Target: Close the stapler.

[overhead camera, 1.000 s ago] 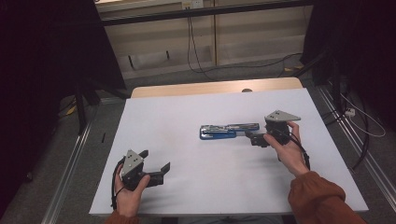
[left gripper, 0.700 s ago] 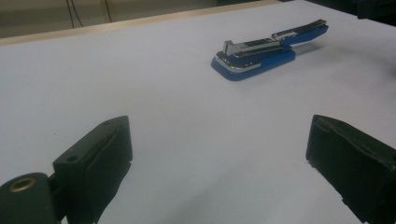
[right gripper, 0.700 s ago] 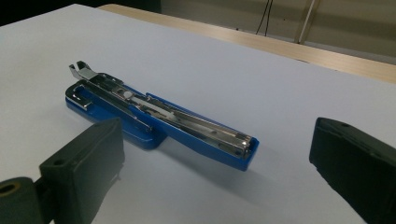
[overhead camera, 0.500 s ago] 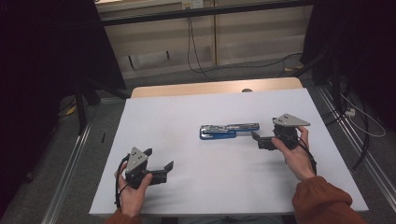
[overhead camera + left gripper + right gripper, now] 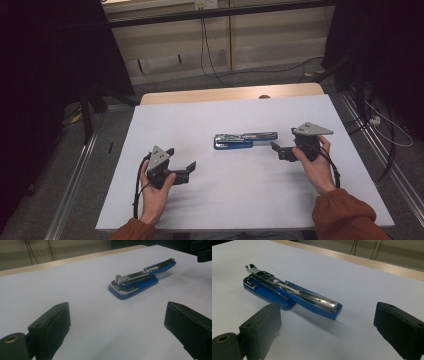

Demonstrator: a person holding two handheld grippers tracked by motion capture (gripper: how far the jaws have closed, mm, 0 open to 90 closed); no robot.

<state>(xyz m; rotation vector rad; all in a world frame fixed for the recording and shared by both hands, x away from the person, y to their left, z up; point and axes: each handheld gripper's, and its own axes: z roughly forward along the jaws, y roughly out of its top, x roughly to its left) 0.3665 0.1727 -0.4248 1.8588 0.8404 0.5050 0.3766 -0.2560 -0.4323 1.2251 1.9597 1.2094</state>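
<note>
- A blue plastic stapler with a chromed metal staple track [image 5: 245, 140] lies swung out flat near the middle of the high view, on the white-covered table [image 5: 225, 200]; its top arm stretches toward the right of the frame and the broader base sits at its left end.
- In the right gripper view the stapler [image 5: 292, 293] runs from upper left toward centre, its track facing up and exposed, which suggests it lies this way so the channel can be reached or loaded.
- The right gripper [image 5: 278, 150], held in a hand at centre-right of the high view, sits just beside the stapler's right end without touching it; its jaws stand wide apart and hold nothing, seemingly lined up for the long arm.
- The left gripper [image 5: 187, 169], at lower left of centre in the high view, is well apart from the stapler, jaws likewise spread and empty.
- In the left gripper view the stapler [image 5: 140, 281] lies in the upper right, beyond the jaws, so this hand appears to wait in reserve, perhaps to steady the base.
</note>
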